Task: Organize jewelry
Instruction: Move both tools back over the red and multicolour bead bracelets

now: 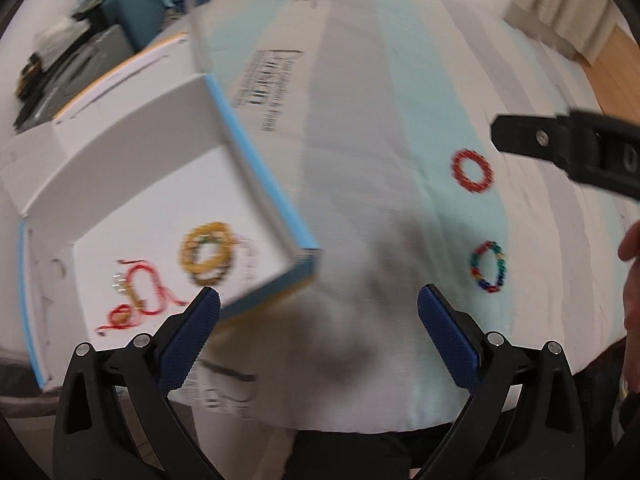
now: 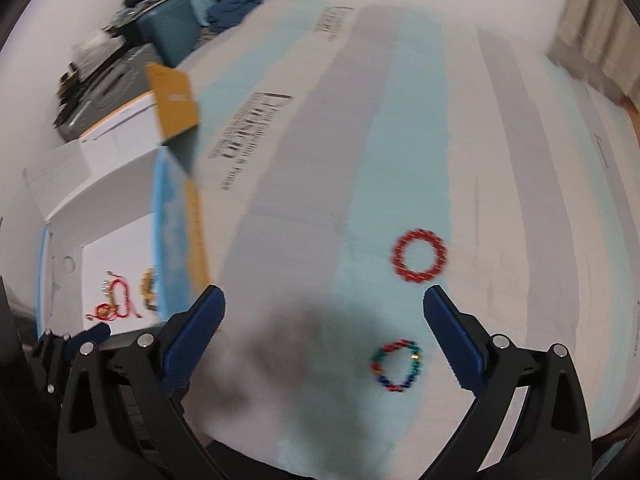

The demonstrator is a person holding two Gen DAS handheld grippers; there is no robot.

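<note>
1. The white box [image 1: 168, 216] is taken as the landmark; it lies open at the left of both views, with a light-blue edge along its near wall and an orange flap [image 2: 172, 104] raised at its far corner in the right wrist view.
2. Black printed lettering [image 1: 256, 88] is seen on the striped sheet [image 1: 360, 120] just right of the box, but it is too blurred to be read in either view.
3. Inside the box, a red cord bracelet [image 1: 138, 300] is laid toward its left side, its long axis running roughly from the near-left to the far-right of the floor.
4. Just right of it, still inside the box, a cluster of yellow-amber bead bracelets [image 1: 208, 256] is laid flat against the right wall.
5. The left gripper [image 1: 318, 300] is held low at the box's near-right corner, its blue-padded fingers spread wide with nothing between them.
6. Well right of the box, on the sheet, a multicoloured bead bracelet [image 2: 396, 366] is laid flat as a slightly oval loop, its longer axis running toward and away from the camera.
7. Beyond it, farther from the box's near edge, a red bead bracelet [image 2: 418, 256] is laid flat as a round ring.
8. The right gripper [image 2: 324, 306] is hovered over the multicoloured loop, which is framed between its widely parted fingers, untouched.
</note>
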